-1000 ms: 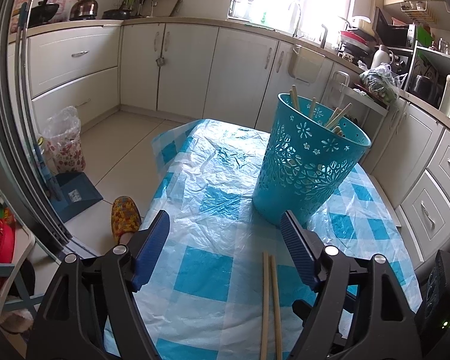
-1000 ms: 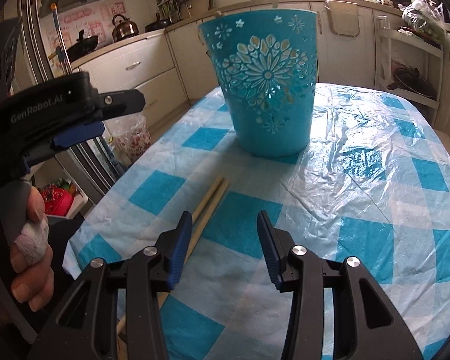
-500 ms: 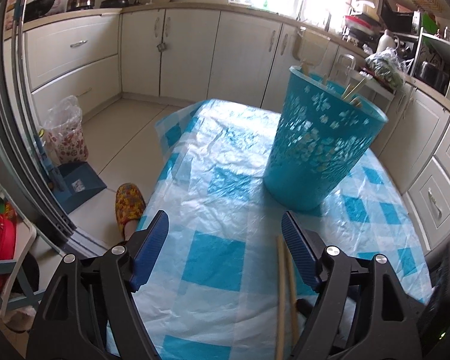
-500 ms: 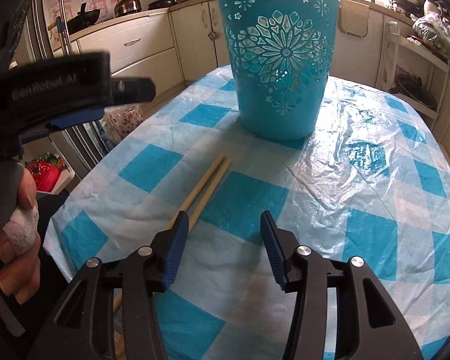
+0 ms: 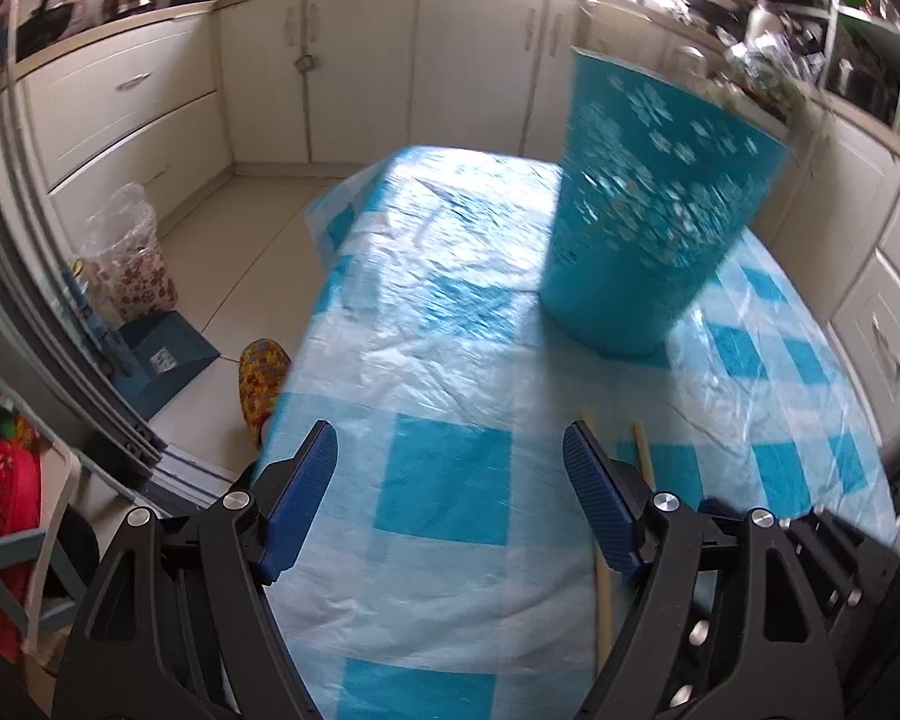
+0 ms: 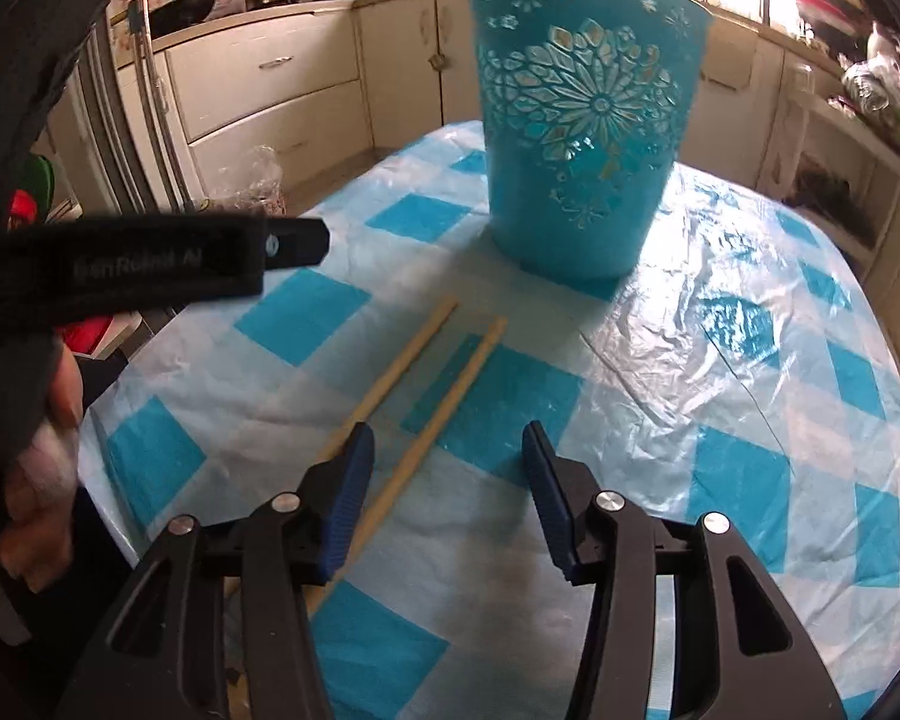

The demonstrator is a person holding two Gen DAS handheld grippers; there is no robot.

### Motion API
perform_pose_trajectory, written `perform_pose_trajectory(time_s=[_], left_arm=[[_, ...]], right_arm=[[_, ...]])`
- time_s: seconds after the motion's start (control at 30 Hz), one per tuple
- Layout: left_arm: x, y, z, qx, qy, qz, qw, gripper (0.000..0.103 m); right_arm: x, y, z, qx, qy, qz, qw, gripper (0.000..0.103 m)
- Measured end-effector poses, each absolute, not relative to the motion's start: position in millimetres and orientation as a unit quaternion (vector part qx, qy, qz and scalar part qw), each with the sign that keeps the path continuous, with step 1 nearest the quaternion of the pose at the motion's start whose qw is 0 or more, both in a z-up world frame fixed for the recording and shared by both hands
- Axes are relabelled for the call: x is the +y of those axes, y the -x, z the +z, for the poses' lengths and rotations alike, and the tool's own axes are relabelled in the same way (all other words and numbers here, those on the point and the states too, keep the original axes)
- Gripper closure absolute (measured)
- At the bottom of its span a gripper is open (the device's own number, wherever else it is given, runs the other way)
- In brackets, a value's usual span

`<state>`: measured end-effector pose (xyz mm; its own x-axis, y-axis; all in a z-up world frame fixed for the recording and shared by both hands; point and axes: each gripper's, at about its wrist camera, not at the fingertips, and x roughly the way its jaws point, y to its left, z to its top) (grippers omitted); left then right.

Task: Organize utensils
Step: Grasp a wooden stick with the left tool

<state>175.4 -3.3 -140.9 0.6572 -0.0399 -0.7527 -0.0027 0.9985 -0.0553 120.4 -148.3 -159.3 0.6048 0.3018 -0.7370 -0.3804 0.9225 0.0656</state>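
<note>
Right gripper (image 6: 447, 462) closing over checkered tablecloth (image 6: 750, 360), kitchen.

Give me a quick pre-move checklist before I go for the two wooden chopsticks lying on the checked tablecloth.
1. Two wooden chopsticks lying loose on the blue-and-white checked plastic tablecloth: ok.
2. Right gripper astride a chopstick: partly; the right-hand stick passes between the jaws, which are closing, pads not yet on it; the left-hand stick runs behind one pad.
3. Left gripper empty and open: ok; nothing but cloth between its jaws.
4. Turquoise perforated plastic basket upright beyond the chopsticks: ok.
5. Bare cloth between the sticks and the basket: ok.
6. Room inside the basket: cannot tell; its opening is not visible.
</note>
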Motion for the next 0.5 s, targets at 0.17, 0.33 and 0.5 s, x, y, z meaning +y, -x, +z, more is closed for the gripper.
perform_pose_trajectory(time_s=[0.17, 0.33, 0.5], left_arm=[[-34, -184, -155, 0.445, -0.025, -0.046, 0.894, 0.029], [-54, -191, -168, 0.472, -0.057, -0.061, 0.878, 0.038], [-70, -196, -166, 0.478, -0.067, -0.082, 0.872, 0.087]], right_arm=[[-164, -123, -157, 0.413, 0.058, 0.181, 0.891, 0.087], [-180, -122, -157, 0.425, 0.059, 0.181, 0.885, 0.087], [-196, -124, -158, 0.427, 0.024, 0.182, 0.885, 0.084]])
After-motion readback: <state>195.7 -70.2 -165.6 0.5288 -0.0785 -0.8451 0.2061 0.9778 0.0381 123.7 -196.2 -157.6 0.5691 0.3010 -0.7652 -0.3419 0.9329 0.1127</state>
